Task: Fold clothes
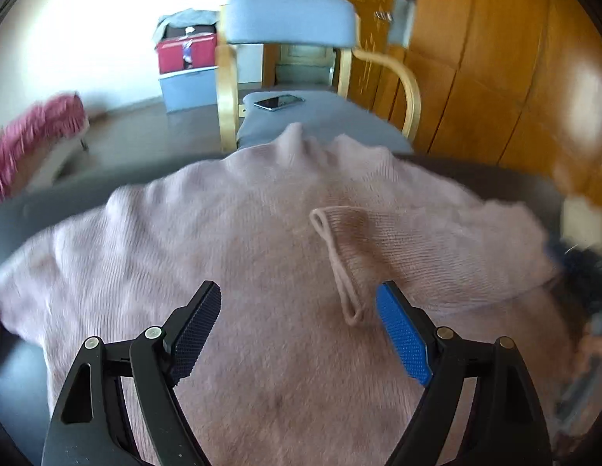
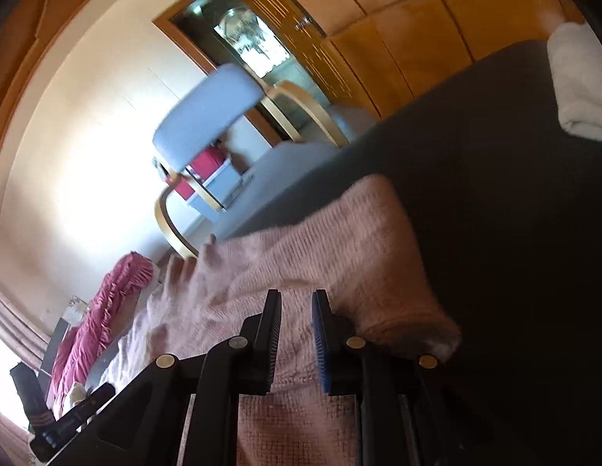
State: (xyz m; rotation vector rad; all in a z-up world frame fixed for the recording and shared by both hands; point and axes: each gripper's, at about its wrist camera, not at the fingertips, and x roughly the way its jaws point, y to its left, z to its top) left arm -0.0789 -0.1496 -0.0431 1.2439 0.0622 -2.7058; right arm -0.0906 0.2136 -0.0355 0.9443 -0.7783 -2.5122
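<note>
One pink knit sweater (image 1: 231,240) is the only garment being worked on, and it lies spread over the dark table (image 1: 68,194), mostly flat, directly beneath and ahead of the left tongs (image 1: 299,303). Those tongs hang released above it, jaws wide apart with only flat knit under them. A sleeve cuff (image 1: 340,256) already lies turned in over the body, just ahead of the blue pad, so at least one sleeve fold looks done.

Seen from the right wrist, the right tongs (image 2: 297,310) stand nearly closed with a ridge of the sweater's fabric (image 2: 301,341) between the pads; they appear to be pinching it, though motion blur makes the contact hard to confirm. Beyond them, a bunched part of the sweater (image 2: 340,240) rises over the table.

My judgement: the fold is at an early-to-middle stage. The body remains open at full width, so the second side and the final halving remain. A pale folded cloth (image 2: 580,85) sits far beyond the right tongs, possibly finished work.
</note>
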